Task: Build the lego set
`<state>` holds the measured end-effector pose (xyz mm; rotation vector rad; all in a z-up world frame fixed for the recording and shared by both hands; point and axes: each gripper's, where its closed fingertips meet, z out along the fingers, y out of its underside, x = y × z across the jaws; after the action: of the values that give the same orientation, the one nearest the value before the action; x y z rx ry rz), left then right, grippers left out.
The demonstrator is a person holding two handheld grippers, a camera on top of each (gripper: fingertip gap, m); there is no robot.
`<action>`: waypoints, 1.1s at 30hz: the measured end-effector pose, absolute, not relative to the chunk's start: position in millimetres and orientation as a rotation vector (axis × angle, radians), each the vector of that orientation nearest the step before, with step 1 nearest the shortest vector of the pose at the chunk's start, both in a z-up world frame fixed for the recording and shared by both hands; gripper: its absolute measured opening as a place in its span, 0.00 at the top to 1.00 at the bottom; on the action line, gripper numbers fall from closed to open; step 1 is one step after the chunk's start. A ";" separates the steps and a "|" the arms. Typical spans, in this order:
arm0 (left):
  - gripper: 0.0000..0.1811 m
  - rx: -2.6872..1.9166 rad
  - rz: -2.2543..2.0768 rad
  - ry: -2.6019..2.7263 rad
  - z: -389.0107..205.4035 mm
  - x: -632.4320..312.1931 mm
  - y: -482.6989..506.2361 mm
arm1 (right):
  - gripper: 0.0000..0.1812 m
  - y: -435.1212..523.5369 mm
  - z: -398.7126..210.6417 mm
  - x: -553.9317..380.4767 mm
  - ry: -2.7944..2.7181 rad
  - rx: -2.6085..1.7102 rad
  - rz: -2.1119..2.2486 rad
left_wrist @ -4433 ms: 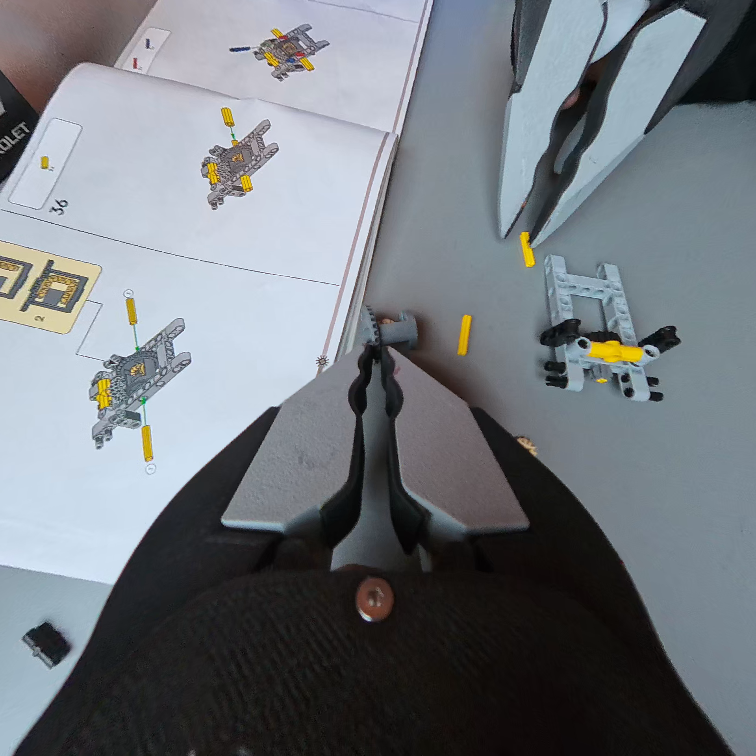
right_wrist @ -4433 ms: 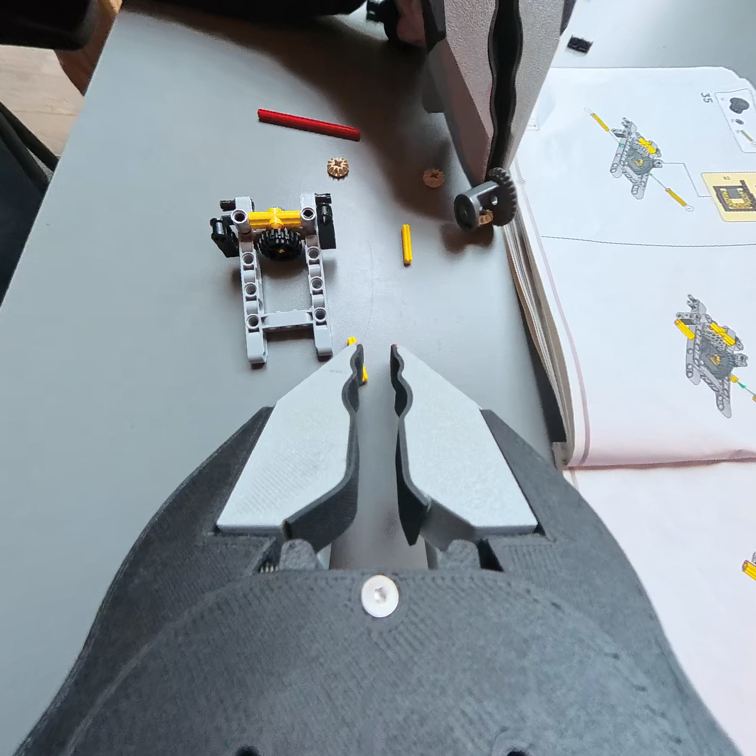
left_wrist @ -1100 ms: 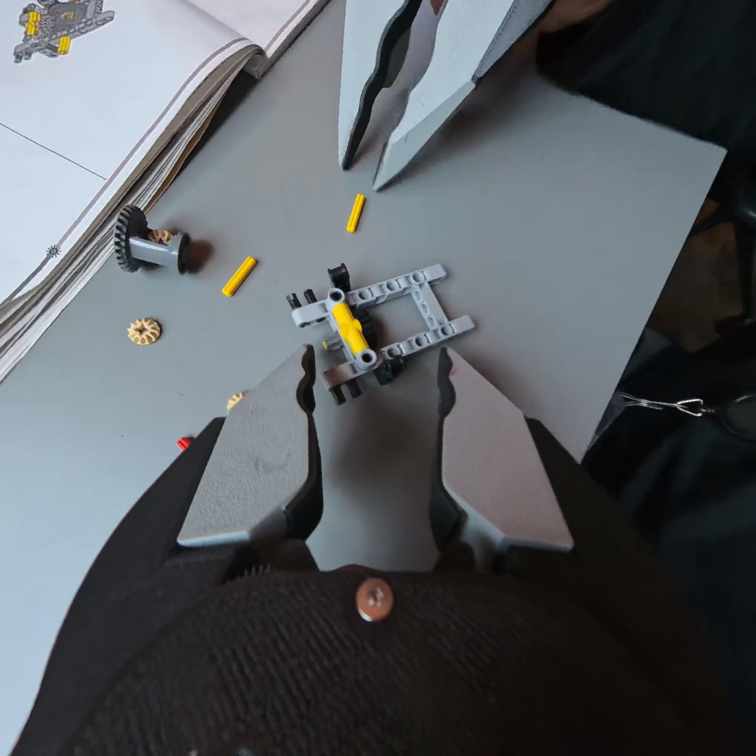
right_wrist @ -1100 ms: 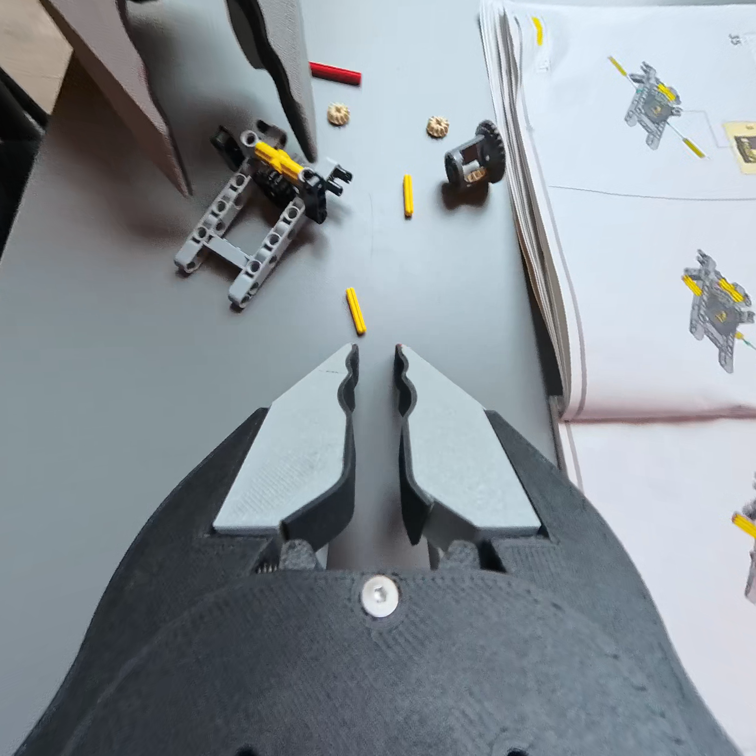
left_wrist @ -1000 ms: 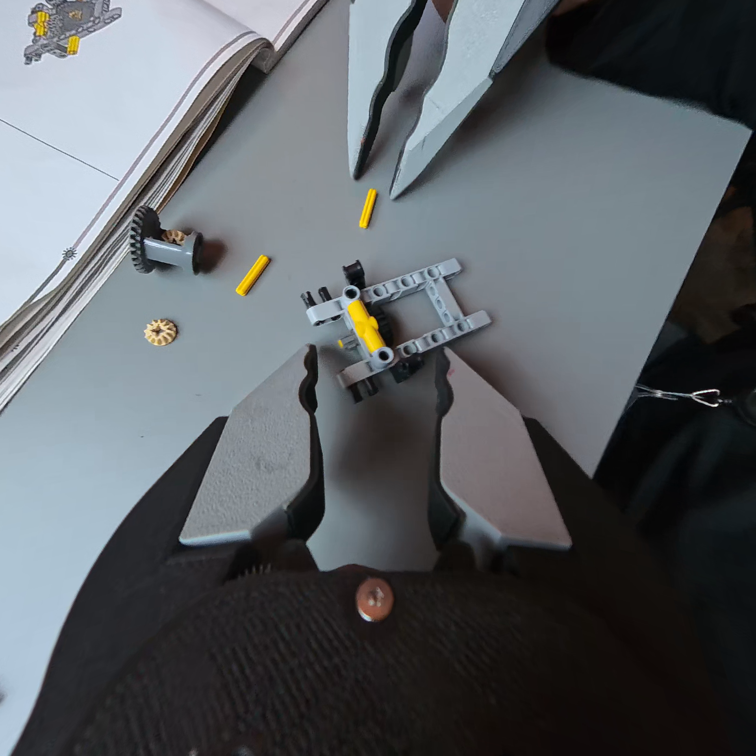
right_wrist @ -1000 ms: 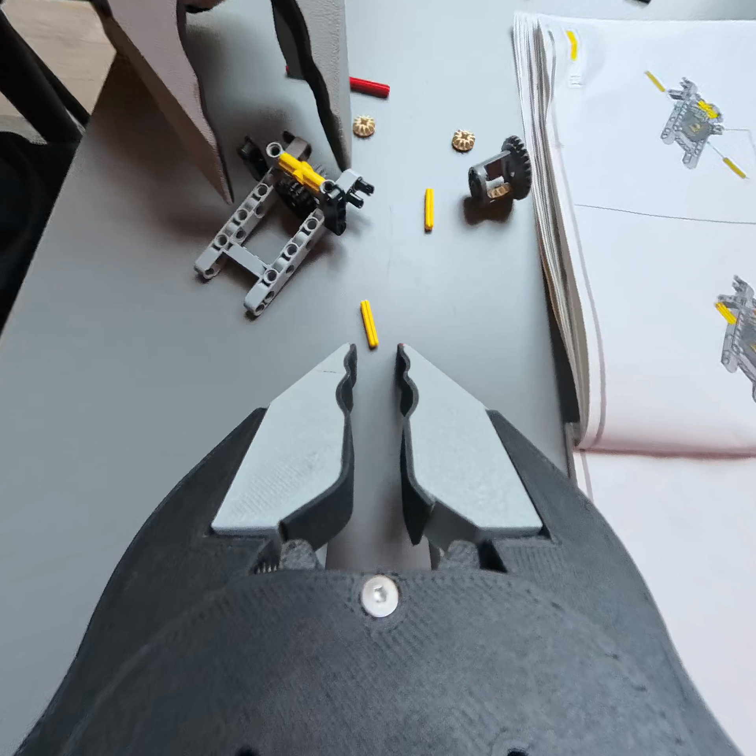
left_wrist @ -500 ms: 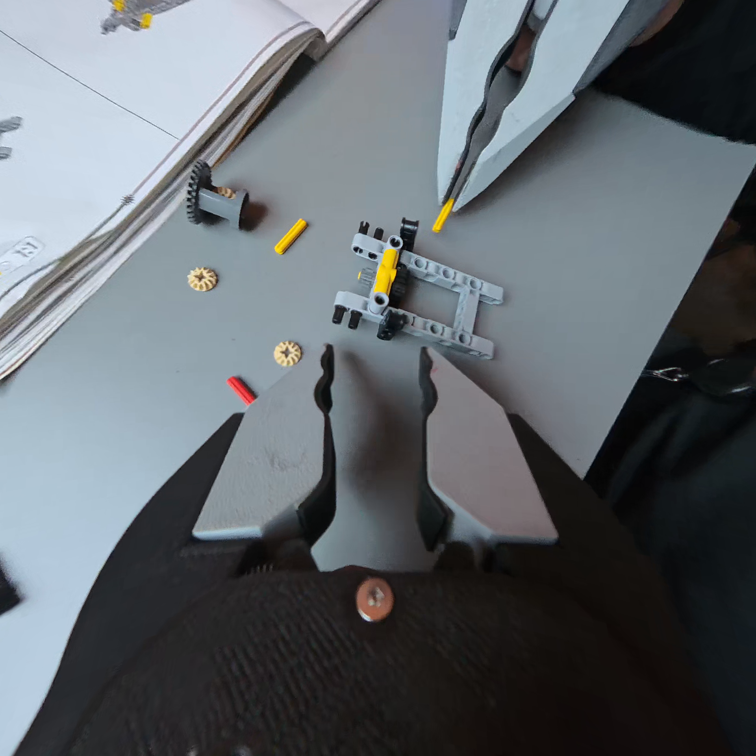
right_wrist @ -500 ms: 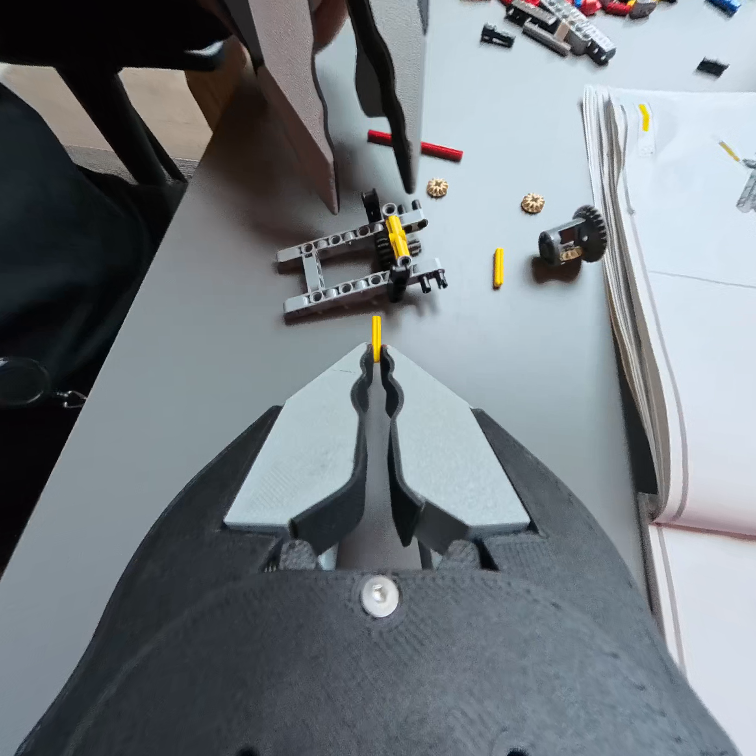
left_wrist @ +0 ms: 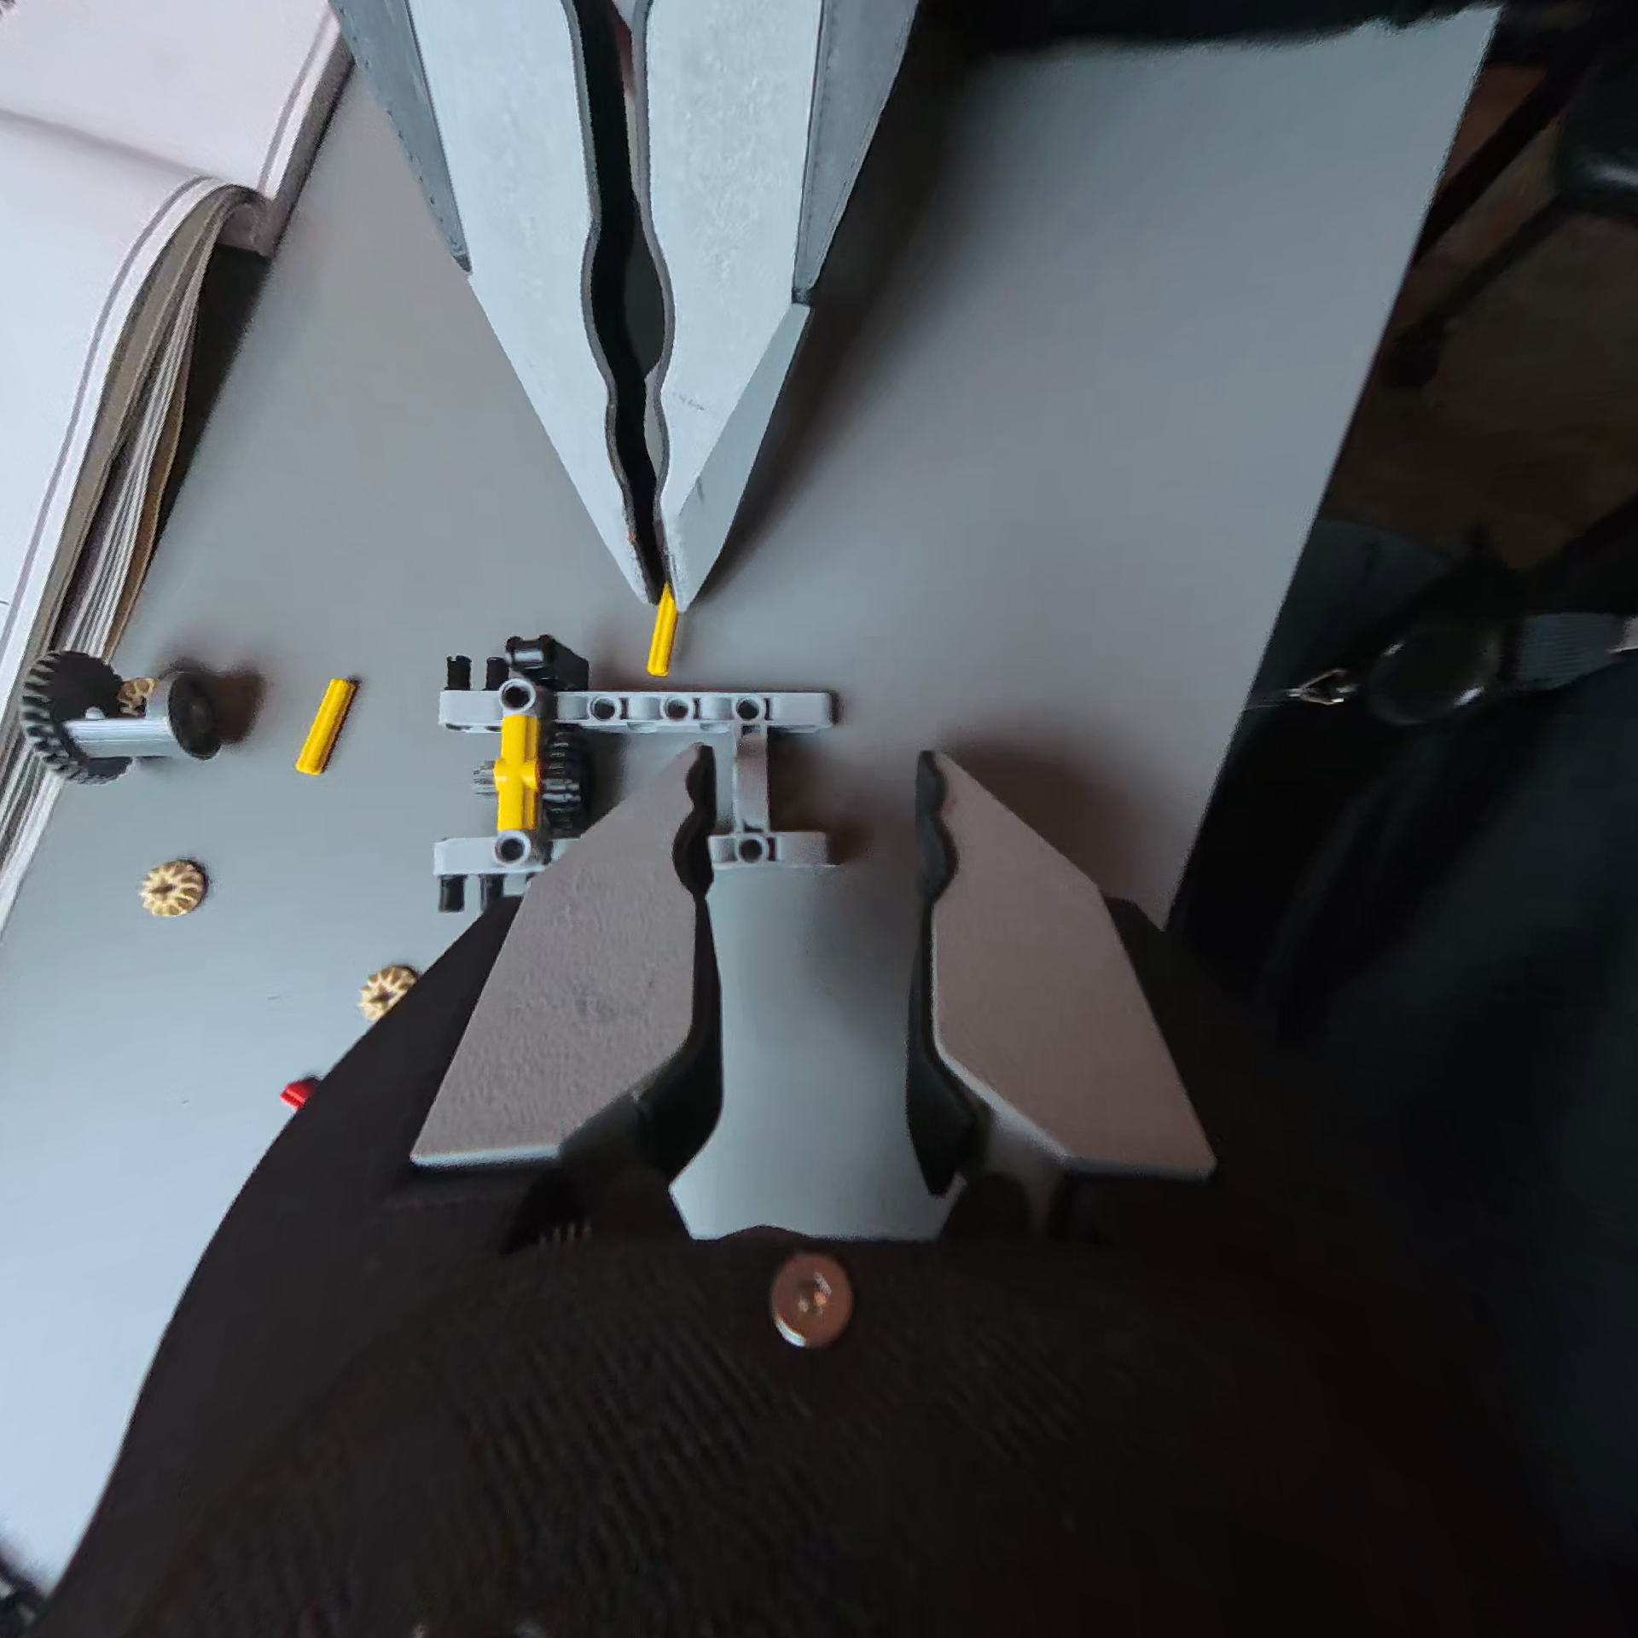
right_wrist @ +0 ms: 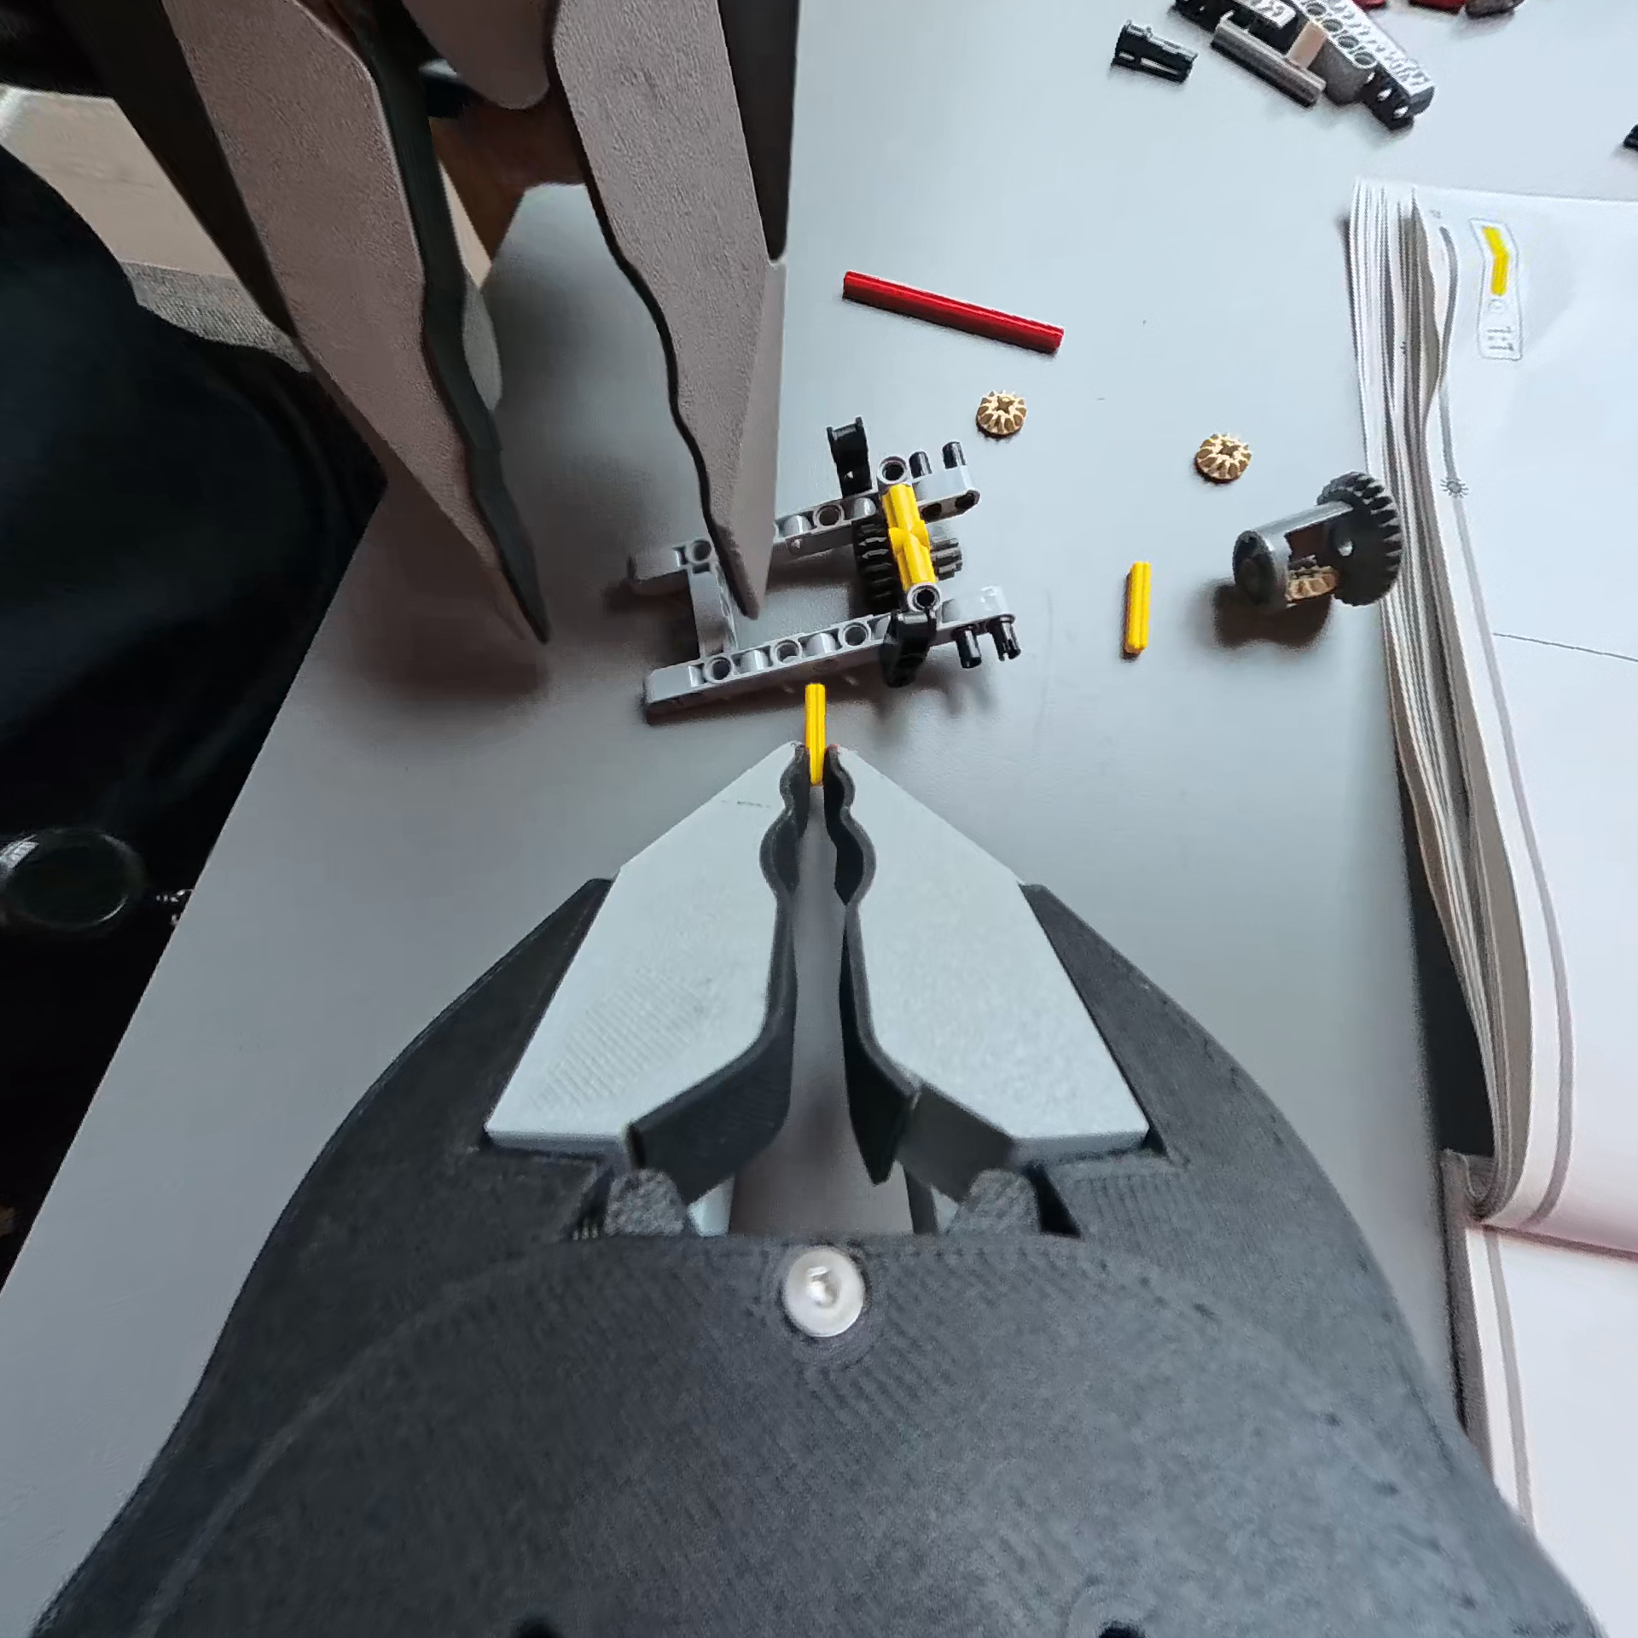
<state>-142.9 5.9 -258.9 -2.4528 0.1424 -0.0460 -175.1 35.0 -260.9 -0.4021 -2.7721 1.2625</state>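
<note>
Lego frame (right_wrist: 802, 612), grey beams with a yellow cross-piece and black gear at one end, lies flat on the grey table (right_wrist: 1108, 842) near the table's edge. Half a second ago it lay clear ahead of the left gripper (left_wrist: 811, 767); now that gripper's fingertip (right_wrist: 749, 585) stands inside the frame's open bay, beside the cross-beam, its other finger outside the frame's end. Left jaws are spread wide with nothing gripped; whether the finger touches the frame I cannot tell.

Right gripper (right_wrist: 815, 753) is pinched closed on a short yellow axle (right_wrist: 815, 722), as it was half a second ago, but closer: the axle's free end now sits just beside the frame's long side beam, apart from it in the left wrist view.

A second yellow axle (right_wrist: 1137, 607) lies loose on the far side of the frame from the table's edge, and beyond it a dark grey gear housing (right_wrist: 1316, 554) rests against the open instruction booklet (right_wrist: 1507, 709). Two tan gears (right_wrist: 1002, 413) and a red axle (right_wrist: 953, 311) lie beyond the frame, unmoved.
</note>
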 end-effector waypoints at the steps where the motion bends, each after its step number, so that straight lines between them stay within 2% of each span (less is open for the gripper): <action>1: 0.78 -2.467 -0.022 0.140 -261.2 -145.7 5.9 | 1.00 35.2 -261.2 -175.3 -2.771 -0.400 1.258; 5: 0.81 -2.522 0.015 0.125 -267.4 -152.4 3.3 | 1.00 34.8 -262.5 -175.5 -2.774 -0.396 1.252; 8: 0.88 -2.536 -0.040 0.126 -268.6 -149.4 2.2 | 1.00 33.7 -262.5 -176.4 -2.767 -0.392 1.246; 10: 0.97 -2.538 -0.033 0.139 -268.8 -151.1 1.1 | 1.00 32.2 -261.8 -175.4 -2.766 -0.381 1.248; 33: 0.97 -2.482 -0.102 0.181 -268.5 -152.3 1.4 | 1.00 19.7 -261.3 -174.3 -2.739 -0.313 1.215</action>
<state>-152.3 1.4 -268.5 -2.4815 0.1814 -0.1024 -174.3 19.7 -261.3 -0.3128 -2.7388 1.2149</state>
